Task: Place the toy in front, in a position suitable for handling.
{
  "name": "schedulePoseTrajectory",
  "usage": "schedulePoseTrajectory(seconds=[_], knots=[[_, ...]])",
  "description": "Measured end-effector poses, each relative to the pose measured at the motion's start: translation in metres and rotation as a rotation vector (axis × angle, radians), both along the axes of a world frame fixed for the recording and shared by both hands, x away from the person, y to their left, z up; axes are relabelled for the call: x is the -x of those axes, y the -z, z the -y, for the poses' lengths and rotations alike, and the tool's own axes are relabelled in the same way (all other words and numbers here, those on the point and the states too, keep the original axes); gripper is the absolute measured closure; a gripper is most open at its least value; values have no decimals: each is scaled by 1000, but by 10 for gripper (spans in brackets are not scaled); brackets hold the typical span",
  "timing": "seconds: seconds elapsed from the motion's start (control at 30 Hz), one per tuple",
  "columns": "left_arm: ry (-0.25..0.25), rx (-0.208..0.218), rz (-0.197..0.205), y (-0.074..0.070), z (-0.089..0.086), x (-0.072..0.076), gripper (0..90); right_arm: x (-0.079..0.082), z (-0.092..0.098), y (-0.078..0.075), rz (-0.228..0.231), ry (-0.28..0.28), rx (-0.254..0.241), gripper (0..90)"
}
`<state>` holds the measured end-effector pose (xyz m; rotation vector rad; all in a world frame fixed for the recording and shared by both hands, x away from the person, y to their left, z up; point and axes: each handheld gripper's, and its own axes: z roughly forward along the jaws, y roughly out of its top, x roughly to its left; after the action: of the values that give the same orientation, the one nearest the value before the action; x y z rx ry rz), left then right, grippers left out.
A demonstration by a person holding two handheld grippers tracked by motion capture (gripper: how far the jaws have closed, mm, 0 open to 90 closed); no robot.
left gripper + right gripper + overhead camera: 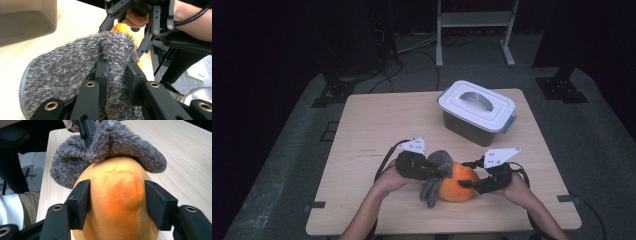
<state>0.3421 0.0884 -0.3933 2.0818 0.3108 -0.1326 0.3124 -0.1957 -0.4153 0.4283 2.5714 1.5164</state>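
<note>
Here the left gripper (428, 172) clamps the grey sock (435, 172) hanging lengthwise toward the person; right gripper (468, 184) released

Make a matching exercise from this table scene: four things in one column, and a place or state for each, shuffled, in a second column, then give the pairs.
Things:
1. grey fuzzy cloth
2. orange plush toy
3. lidded container
4. left gripper

Places or states:
A. stands apart at the far side of the table, white lid on
B. jaws pinched on a fold of fabric
C. between the right gripper's two black jaws
D. draped over the top of the orange thing

Pairs: 1-D, 2-C, 3-A, 4-B
</note>
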Motion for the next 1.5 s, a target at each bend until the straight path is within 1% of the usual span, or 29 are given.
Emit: schedulePoseTrajectory(seconds=[0.07, 0.2, 0.27, 0.33, 0.43, 0.47, 0.53, 0.6, 0.63, 0.7, 0.8, 0.9, 0.97, 1.03, 1.07, 1.1, 1.17, 1.2, 1.23, 1.27, 1.3, 1.33, 1.37, 1.43, 1.5], knots=[[3, -1, -4, 1, 0, -1, 741, 0, 4, 1, -3, 3, -3, 393], [13, 3, 3, -3, 4, 0, 741, -1, 7, 3, -3, -10, -8, 456], [22, 15, 8, -6, 5, -1, 741, 0, 5, 3, 9, -25, -2, 482], [29, 40, 10, -10, 8, 0, 742, 0, 3, 2, 19, -44, 0, 496], [43, 46, 19, -14, 14, 0, 741, 1, -3, 2, 28, -61, -1, 502], [50, 41, 19, -14, 17, 0, 741, 1, -4, 2, 30, -62, 1, 502], [51, 25, 20, -13, 19, 1, 742, 2, -6, 1, 36, -67, 10, 502], [53, 22, 16, -9, 17, 0, 742, 2, -4, 1, 38, -70, 14, 502], [43, 26, 3, -7, 14, -1, 742, 2, -3, 2, 42, -73, 17, 502], [26, 21, -14, -2, 8, -3, 742, 3, 0, 2, 52, -75, 26, 504], [9, 13, -24, 2, 2, -4, 742, 2, 5, 3, 61, -88, 28, 505], [10, 11, -29, 4, 1, -4, 742, 0, 10, 4, 57, -88, 23, 500], [6, -4, -24, 5, 5, -1, 741, -2, 10, 4, 28, -78, 11, 453], [11, -15, -15, 6, 9, 0, 741, -3, 8, 1, -10, -55, 10, 347], [13, -13, -17, 5, 10, 1, 741, -2, 6, -1, -24, -43, 14, 317], [18, -11, -17, 5, 12, 2, 740, -1, 4, -3, -31, -32, 19, 279], [28, -8, -13, 3, 15, 4, 740, 1, 0, -6, -27, -23, 31, 265], [31, -13, -7, 2, 15, 5, 740, 2, -3, -6, -26, -23, 41, 269], [32, -16, -1, 1, 14, 5, 738, 2, -4, -5, -21, -25, 49, 305], [28, -10, 1, 0, 13, 5, 737, 2, -3, -4, -21, -28, 51, 333], [22, -5, 0, -1, 11, 4, 737, 1, -2, -3, -18, -32, 46, 364], [15, -6, 10, -3, 9, 4, 737, 1, -1, -2, -21, -34, 40, 403], [9, -16, 23, -5, 8, 3, 738, 1, 1, 0, -18, -48, 38, 421], [8, -14, 29, -8, 6, 3, 738, 2, 4, 1, -2, -68, 40, 465], [19, -22, 31, -9, 8, 3, 738, 3, 5, 1, 26, -85, 46, 493]])
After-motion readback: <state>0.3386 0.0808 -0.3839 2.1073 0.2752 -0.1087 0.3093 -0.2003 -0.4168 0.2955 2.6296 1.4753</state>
